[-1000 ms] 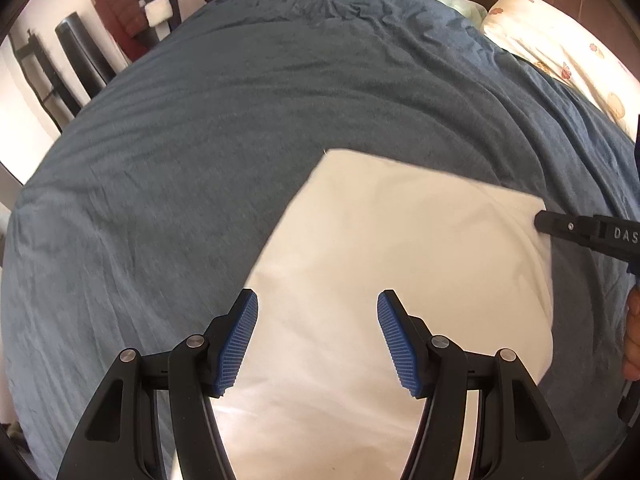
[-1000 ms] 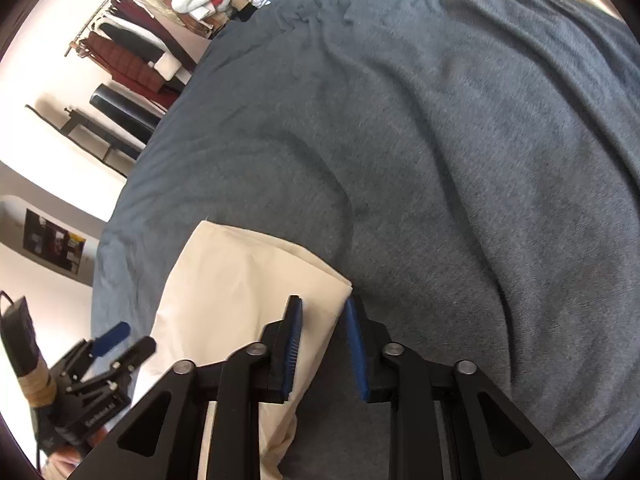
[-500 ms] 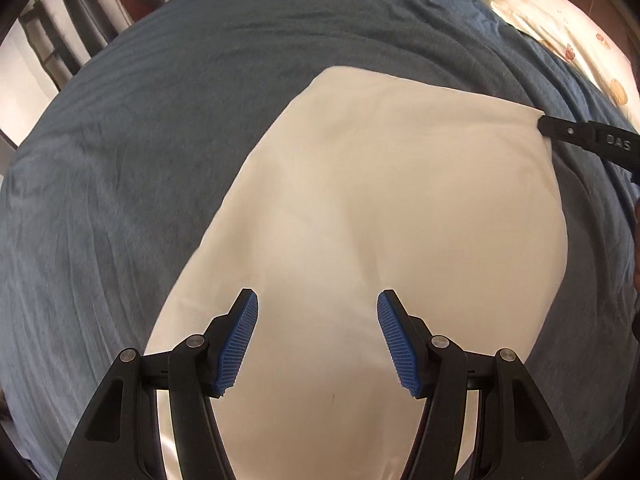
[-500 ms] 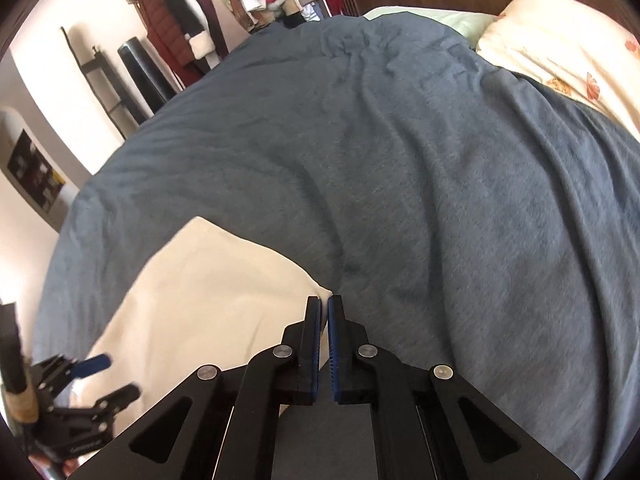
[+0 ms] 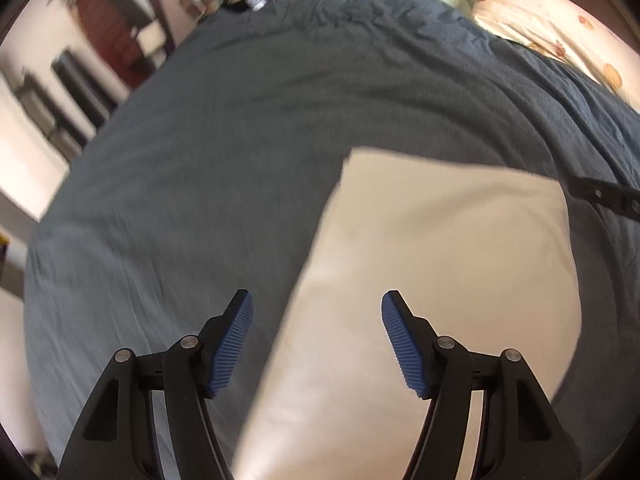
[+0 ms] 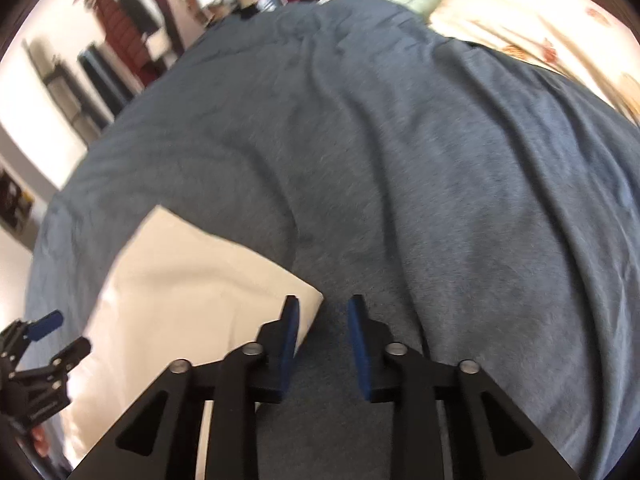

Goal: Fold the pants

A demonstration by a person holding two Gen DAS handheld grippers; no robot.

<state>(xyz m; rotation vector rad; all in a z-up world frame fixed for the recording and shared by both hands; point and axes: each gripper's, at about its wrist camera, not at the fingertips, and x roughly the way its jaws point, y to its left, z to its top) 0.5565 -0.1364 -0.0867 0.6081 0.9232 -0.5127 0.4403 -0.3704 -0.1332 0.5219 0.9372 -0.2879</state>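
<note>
Cream pants (image 5: 432, 264) lie folded flat on a blue-grey bed cover (image 5: 224, 152). My left gripper (image 5: 316, 340) is open and empty above the pants' left edge. In the right wrist view the pants (image 6: 188, 276) lie at lower left. My right gripper (image 6: 322, 340) is open a little, holding nothing, just off the pants' far right corner, above the cover (image 6: 440, 200). The right gripper's tip shows in the left wrist view (image 5: 600, 196) at the pants' right corner. The left gripper shows in the right wrist view (image 6: 44, 340) at far left.
Floral cream pillows (image 5: 552, 28) lie at the bed's far right, also in the right wrist view (image 6: 532, 28). A rack of hanging clothes (image 6: 132, 28) stands beyond the bed's far left. The bed's left edge drops to a pale floor (image 5: 16, 320).
My right gripper has gone from shut to slightly open at the pants' corner. My left gripper has drawn back and shifted left over the pants' left edge; both views are blurred by motion.
</note>
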